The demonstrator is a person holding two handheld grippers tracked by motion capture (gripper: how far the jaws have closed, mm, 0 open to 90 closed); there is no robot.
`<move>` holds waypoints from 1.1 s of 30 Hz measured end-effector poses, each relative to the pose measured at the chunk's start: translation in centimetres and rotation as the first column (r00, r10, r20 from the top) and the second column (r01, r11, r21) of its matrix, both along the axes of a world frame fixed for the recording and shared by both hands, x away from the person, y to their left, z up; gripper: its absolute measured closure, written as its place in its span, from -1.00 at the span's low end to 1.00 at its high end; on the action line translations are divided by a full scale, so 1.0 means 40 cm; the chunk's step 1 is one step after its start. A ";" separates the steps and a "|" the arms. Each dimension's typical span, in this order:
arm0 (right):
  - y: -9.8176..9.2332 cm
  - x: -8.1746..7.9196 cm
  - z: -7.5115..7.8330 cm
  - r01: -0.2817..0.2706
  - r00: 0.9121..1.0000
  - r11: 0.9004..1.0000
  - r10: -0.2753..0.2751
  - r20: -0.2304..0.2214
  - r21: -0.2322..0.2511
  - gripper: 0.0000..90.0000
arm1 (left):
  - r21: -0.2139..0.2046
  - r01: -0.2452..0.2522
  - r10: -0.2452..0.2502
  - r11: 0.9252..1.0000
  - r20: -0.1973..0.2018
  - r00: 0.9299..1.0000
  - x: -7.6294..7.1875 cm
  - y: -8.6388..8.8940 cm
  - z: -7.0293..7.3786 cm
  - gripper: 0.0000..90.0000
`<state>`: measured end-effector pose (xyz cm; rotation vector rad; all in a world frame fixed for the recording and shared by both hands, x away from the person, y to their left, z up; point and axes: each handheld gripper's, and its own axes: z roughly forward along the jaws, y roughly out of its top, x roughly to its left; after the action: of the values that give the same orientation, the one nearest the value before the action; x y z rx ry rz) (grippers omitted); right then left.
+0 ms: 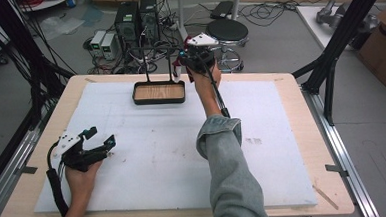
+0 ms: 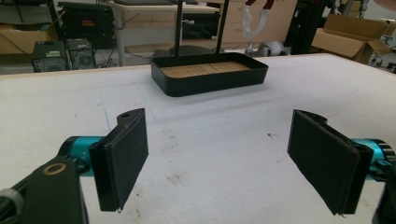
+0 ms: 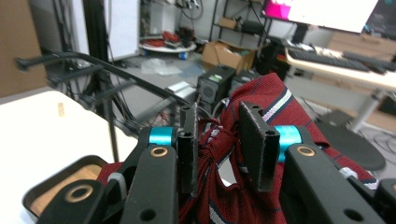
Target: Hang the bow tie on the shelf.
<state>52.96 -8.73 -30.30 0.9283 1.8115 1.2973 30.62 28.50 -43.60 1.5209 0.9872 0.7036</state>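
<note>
My right gripper (image 1: 183, 64) is held up over the far edge of the table, beside the black rack (image 1: 150, 51) that stands behind the black tray (image 1: 159, 99). It is shut on a dark red cloth with navy and white stripes (image 1: 177, 71). In the right gripper view the cloth (image 3: 271, 100) is bunched between the jaws of my right gripper (image 3: 224, 149), with the rack's bars (image 3: 93, 63) to the left and the tray (image 3: 32, 193) below. My left gripper (image 1: 101, 135) rests on the white mat at the left, open and holding nothing. The left gripper (image 2: 222, 161) faces the tray (image 2: 215, 84).
The white foam mat (image 1: 148, 156) covers most of the wooden table (image 1: 302, 133). Beyond the far edge are computer towers (image 1: 136, 19), tangled cables and a round stool (image 1: 227, 32). A black frame post (image 1: 347, 35) and a cardboard box (image 1: 385, 43) stand at the right.
</note>
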 end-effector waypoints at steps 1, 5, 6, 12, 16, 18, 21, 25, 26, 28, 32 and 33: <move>-0.010 0.001 0.000 0.009 1.000 1.000 -0.009 -0.006 0.006 0.54 | 0.000 0.000 0.000 1.000 0.000 1.000 0.000 0.000 0.000 -0.54; -0.023 0.001 0.002 0.029 0.999 1.000 -0.029 -0.031 -0.009 0.54 | 0.001 -0.001 0.001 1.000 -0.001 1.000 0.000 -0.001 0.000 -0.54; -0.024 0.002 0.001 0.033 0.999 0.999 -0.034 -0.036 -0.016 0.54 | 0.001 0.000 0.000 1.000 -0.002 1.000 -0.001 -0.001 0.000 -0.54; -0.008 0.008 -0.024 0.038 0.996 0.994 -0.046 -0.072 -0.107 0.54 | -0.001 0.000 0.000 1.000 0.000 1.000 -0.001 -0.001 0.000 -0.54; -0.005 0.013 -0.032 0.041 0.995 0.995 -0.049 -0.082 -0.096 0.53 | -0.001 0.000 0.000 1.000 0.000 1.000 -0.001 -0.001 0.000 -0.54; -0.004 0.017 -0.037 0.043 0.995 0.994 -0.052 -0.089 -0.103 0.53 | -0.003 -0.001 0.001 1.000 0.000 1.000 -0.001 -0.001 0.000 -0.54; -0.007 0.019 -0.042 0.048 0.994 0.994 -0.058 -0.097 -0.103 0.53 | 0.000 0.001 -0.001 1.000 -0.001 1.000 -0.001 -0.001 0.000 -0.54; -0.012 0.019 -0.041 0.051 0.993 0.995 -0.060 -0.098 -0.090 0.51 | 0.000 0.001 -0.001 1.000 0.000 1.000 -0.001 -0.001 0.000 -0.54; -0.012 0.019 -0.041 0.050 0.993 0.995 -0.059 -0.099 -0.089 0.51 | 0.000 0.002 -0.002 1.000 0.000 1.000 -0.001 -0.001 0.000 -0.54; -0.012 0.020 -0.043 0.051 0.993 0.994 -0.060 -0.100 -0.093 0.49 | 0.001 0.001 -0.001 1.000 -0.001 1.000 -0.001 -0.001 0.000 -0.54; -0.011 0.021 -0.046 0.053 0.992 0.995 -0.062 -0.106 -0.089 0.47 | 0.000 0.001 -0.001 1.000 0.000 1.000 -0.001 -0.001 0.000 -0.54; -0.011 0.021 -0.047 0.055 0.992 0.995 -0.064 -0.106 -0.088 0.46 | 0.000 0.001 -0.001 1.000 -0.001 1.000 -0.001 -0.001 0.000 -0.54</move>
<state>53.79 -9.18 -32.16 1.0159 1.8921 1.1433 30.58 28.45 -43.60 1.5221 0.9872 0.7024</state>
